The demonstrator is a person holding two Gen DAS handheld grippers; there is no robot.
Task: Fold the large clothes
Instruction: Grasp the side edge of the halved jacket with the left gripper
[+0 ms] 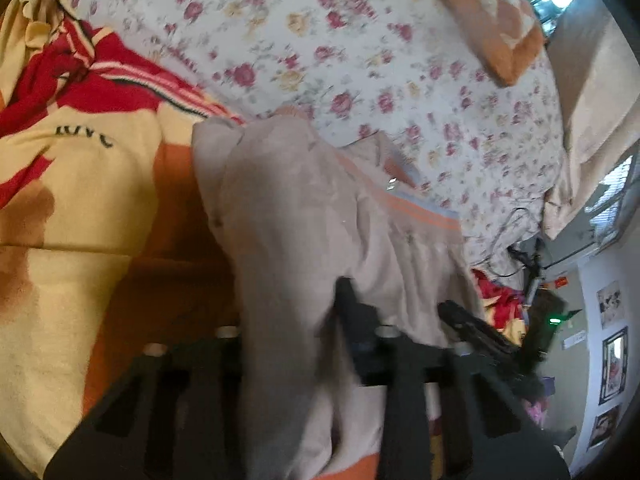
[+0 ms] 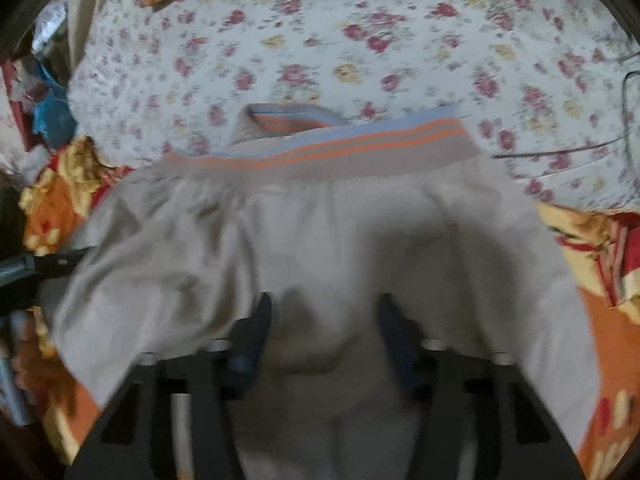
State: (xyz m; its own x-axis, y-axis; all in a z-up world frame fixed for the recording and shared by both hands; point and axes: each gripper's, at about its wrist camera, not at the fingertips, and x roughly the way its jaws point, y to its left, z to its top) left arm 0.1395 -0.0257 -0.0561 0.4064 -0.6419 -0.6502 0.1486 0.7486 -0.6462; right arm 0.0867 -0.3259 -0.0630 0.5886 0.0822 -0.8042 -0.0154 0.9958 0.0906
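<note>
A beige garment [image 2: 320, 224] with an orange and blue striped waistband [image 2: 340, 144] lies on the bed. In the right wrist view it drapes over my right gripper [image 2: 324, 320], whose dark fingers [image 2: 256, 332] stand apart with cloth between them. In the left wrist view a fold of the same garment [image 1: 288, 208] hangs over my left gripper [image 1: 300, 312]; only one finger [image 1: 352, 312] shows, the other is hidden by cloth. The other gripper [image 1: 476, 328] shows at the garment's right edge.
A floral sheet [image 1: 360, 60] covers the bed beyond the garment. A red, yellow and orange blanket [image 1: 80, 160] lies at the left and under the garment. An orange patterned cloth [image 1: 488, 20] lies far back. Cables [image 2: 624, 120] run at the right.
</note>
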